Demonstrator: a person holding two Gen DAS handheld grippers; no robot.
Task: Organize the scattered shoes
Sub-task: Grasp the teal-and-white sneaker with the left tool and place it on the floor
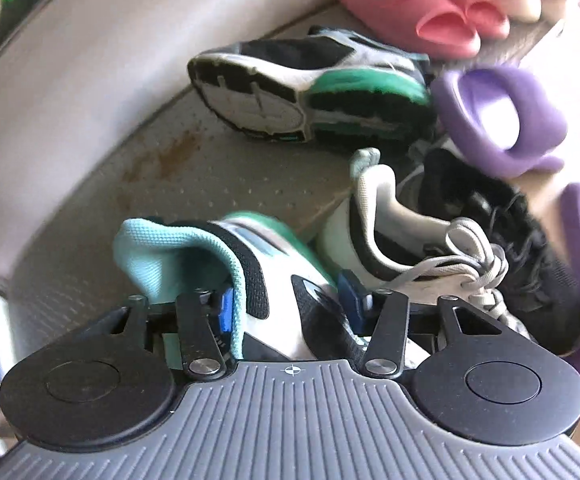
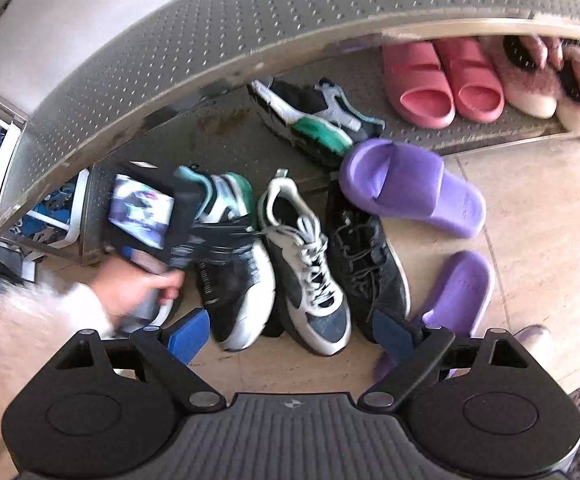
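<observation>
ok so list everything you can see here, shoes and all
pink slides: two, pink, side by side on the low shelf
fluffy slippers: two, pink and white, right of the pink slides on the low shelf
teal trainers: two, white, black and teal; one on its side on the low shelf, one on the floor in the left gripper
grey trainer: one, white and grey, on the floor
black trainer: one, black, right of the grey trainer
purple slides: two, purple; one by the shelf edge, one nearer the right gripper
shelf: one, dotted grey metal
left gripper: shut on the teal trainer's collar
right gripper: open, above the shoes
hand: one, fluffy white sleeve
</observation>
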